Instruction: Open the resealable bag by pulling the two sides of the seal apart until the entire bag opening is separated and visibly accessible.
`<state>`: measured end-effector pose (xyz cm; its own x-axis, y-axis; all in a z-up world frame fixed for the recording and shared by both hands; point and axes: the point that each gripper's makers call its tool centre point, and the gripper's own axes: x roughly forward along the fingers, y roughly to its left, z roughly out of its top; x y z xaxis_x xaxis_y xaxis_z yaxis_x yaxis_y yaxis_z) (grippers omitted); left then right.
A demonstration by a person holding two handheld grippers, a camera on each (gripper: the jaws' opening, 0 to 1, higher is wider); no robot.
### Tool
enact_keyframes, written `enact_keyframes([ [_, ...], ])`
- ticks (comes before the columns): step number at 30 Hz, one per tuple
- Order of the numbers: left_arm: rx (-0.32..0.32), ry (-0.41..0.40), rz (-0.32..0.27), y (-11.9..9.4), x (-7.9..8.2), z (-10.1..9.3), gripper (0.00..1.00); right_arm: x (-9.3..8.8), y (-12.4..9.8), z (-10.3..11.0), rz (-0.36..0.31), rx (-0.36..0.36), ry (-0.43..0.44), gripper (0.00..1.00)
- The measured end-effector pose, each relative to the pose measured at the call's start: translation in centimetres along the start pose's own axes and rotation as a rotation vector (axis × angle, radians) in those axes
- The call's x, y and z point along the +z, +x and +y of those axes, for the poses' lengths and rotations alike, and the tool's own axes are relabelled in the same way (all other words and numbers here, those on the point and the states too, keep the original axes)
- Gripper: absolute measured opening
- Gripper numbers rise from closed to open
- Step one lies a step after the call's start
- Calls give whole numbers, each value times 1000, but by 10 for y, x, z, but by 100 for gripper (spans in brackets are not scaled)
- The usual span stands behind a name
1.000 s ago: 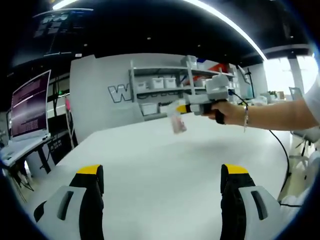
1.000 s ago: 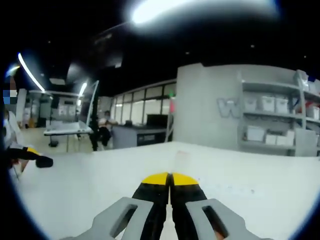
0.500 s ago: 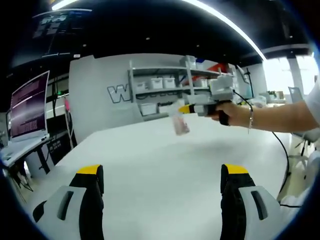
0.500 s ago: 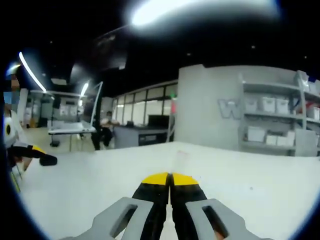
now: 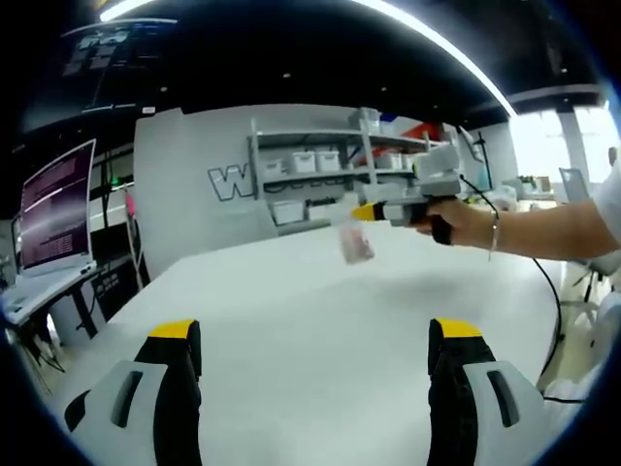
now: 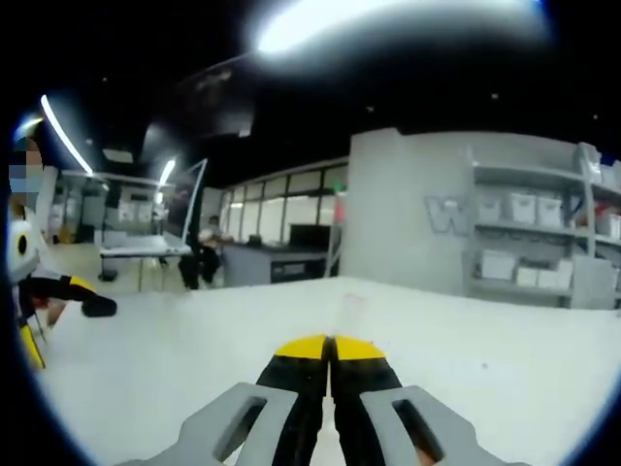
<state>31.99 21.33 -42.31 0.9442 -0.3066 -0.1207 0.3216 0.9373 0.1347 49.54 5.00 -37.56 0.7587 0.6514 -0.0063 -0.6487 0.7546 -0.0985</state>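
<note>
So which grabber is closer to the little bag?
Right. The right gripper is shut on the bag, dangling it over the table. The left gripper is open, well back from it.

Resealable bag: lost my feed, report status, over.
Right gripper shut on resealable bag, held above white table. Left gripper open, apart from bag. Seal state unclear. Nothing in the way.

Bag (image 5: 356,245) hangs from right tongs (image 5: 357,212) above table (image 5: 310,330), shelves (image 5: 320,175) behind

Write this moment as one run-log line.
right tool: shut on bag, held above table | left tool: open, apart | seal: cannot tell
</note>
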Motion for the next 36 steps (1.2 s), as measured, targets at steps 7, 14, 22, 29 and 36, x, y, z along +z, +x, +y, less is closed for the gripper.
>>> enact_keyframes([
  [7, -5, 2, -3, 1, 2, -2, 95, -1, -10, 5, -4, 7, 3, 0],
  [14, -3, 0, 0, 1, 0, -1, 95, 0, -15, -4, -11, 11, 1, 0],
  [22, -10, 1, -3, 2, 1, -4, 95, 1, -18, -2, -15, 16, -2, 0],
  [29, -5, 0, -3, 1, 1, -2, 95, 3, -18, -1, -24, 29, -5, 0],
  [36, -6, 0, -4, 0, 1, -2, 95, 5, -24, 3, -34, 41, -8, 0],
])
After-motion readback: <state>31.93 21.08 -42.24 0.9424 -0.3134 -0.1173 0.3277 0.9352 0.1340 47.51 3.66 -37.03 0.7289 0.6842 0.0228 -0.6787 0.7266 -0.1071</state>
